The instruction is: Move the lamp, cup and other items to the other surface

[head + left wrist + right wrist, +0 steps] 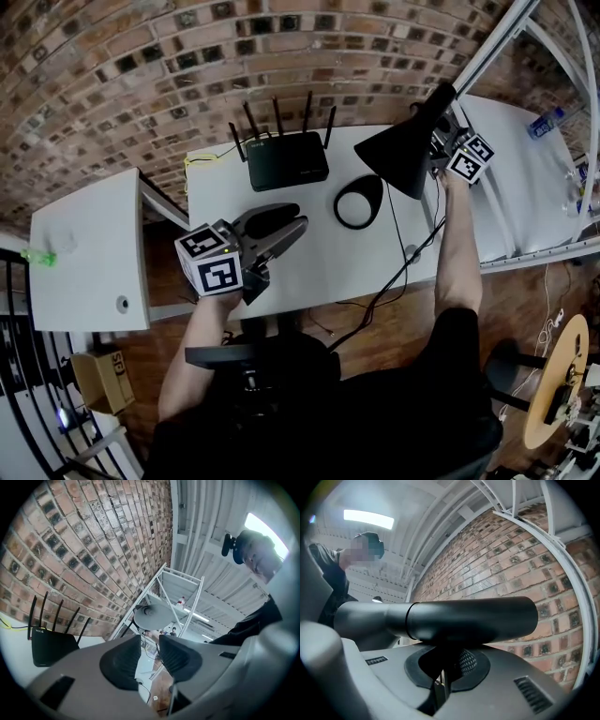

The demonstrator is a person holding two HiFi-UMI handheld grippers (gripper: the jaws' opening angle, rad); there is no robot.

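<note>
Over at the far right corner of the white table (309, 272), I've got the right gripper (439, 150) clamped on the lamp (401, 155). In the right gripper view the pads (464, 660) are squeezed together on a thin black part, and the lamp's fat black tube (468, 618) lies across just above them. The shade hangs over the table, just beside a black ring (359, 202) lying flat there. My left gripper (286, 228) sits level above the near side of the table with its jaws apart and nothing between them, pointing roughly toward the router (286, 159).

Container-wise there's not much: a clear bottle (545, 123) lies on the white surface (520, 187) to the right, too small to tell if anything's in it, and a cardboard box (98, 380) sits on the floor, contents not visible. The white surface on the left (89, 225) has a small green thing (37, 255) at its edge
</note>
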